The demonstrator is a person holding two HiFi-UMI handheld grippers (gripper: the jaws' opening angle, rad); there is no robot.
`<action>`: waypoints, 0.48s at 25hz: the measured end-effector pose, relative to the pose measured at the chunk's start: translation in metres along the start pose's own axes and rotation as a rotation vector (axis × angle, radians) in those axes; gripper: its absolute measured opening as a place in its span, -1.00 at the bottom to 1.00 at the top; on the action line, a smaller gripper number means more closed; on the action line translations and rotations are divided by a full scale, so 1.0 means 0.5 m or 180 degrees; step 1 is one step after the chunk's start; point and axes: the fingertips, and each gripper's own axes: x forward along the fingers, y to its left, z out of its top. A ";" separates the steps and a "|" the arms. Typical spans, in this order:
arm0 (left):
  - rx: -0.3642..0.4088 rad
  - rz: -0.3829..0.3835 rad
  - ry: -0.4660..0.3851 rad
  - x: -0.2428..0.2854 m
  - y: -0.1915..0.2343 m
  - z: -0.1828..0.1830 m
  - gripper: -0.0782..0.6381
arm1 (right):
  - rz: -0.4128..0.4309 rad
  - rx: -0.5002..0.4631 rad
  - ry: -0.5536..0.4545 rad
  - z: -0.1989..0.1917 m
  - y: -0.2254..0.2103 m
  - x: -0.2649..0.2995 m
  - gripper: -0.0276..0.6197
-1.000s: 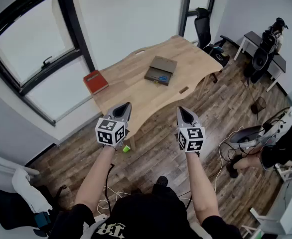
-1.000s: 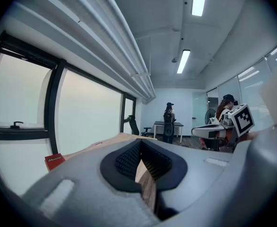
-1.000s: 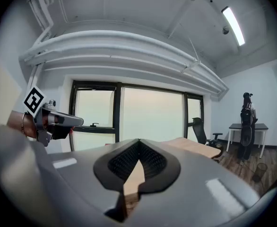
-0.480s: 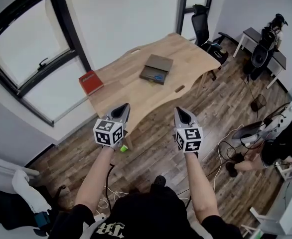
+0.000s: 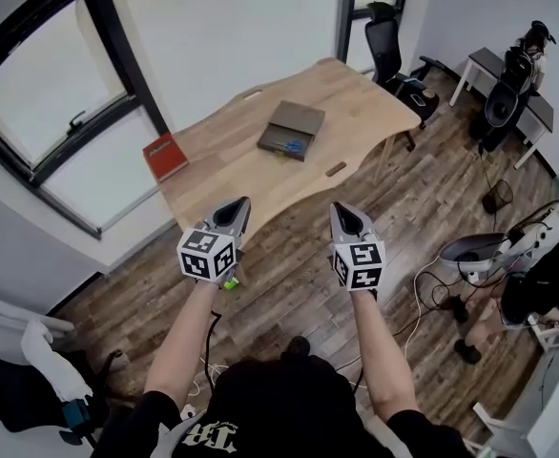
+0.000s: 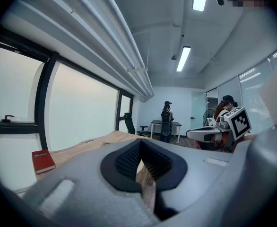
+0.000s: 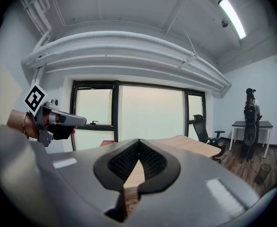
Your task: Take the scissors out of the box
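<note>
A flat brown box (image 5: 292,129) lies on the wooden table (image 5: 222,175) ahead of me, with something blue showing at its near edge (image 5: 294,146); I cannot make out scissors as such. Both grippers hang in the air over the wooden floor, short of the table's near edge. My left gripper (image 5: 234,208) has its jaws shut and empty; its pads meet (image 6: 139,143). The right gripper (image 5: 341,213) is likewise shut with nothing in it (image 7: 138,143). Each gripper points at the table (image 7: 195,145), roughly level.
A red book (image 5: 164,156) lies at the table's left end, by the big window. An office chair (image 5: 389,51) stands behind the table. At the right are a black desk (image 5: 508,84), a person, and cables on the floor (image 5: 432,284). A small green thing (image 5: 230,282) lies below my left gripper.
Both grippers have been carried forward toward the table, still shut. The table and box have slid a little left in the head view.
</note>
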 end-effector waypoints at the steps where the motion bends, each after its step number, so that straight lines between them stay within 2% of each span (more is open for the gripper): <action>1: 0.0001 0.0003 0.0000 0.008 -0.007 0.001 -0.77 | 0.0013 -0.0011 0.0009 -0.001 -0.008 0.000 -0.90; 12: -0.0070 0.0046 0.0050 0.061 -0.049 -0.022 -0.77 | 0.0134 -0.0047 0.0088 -0.027 -0.069 0.009 -0.90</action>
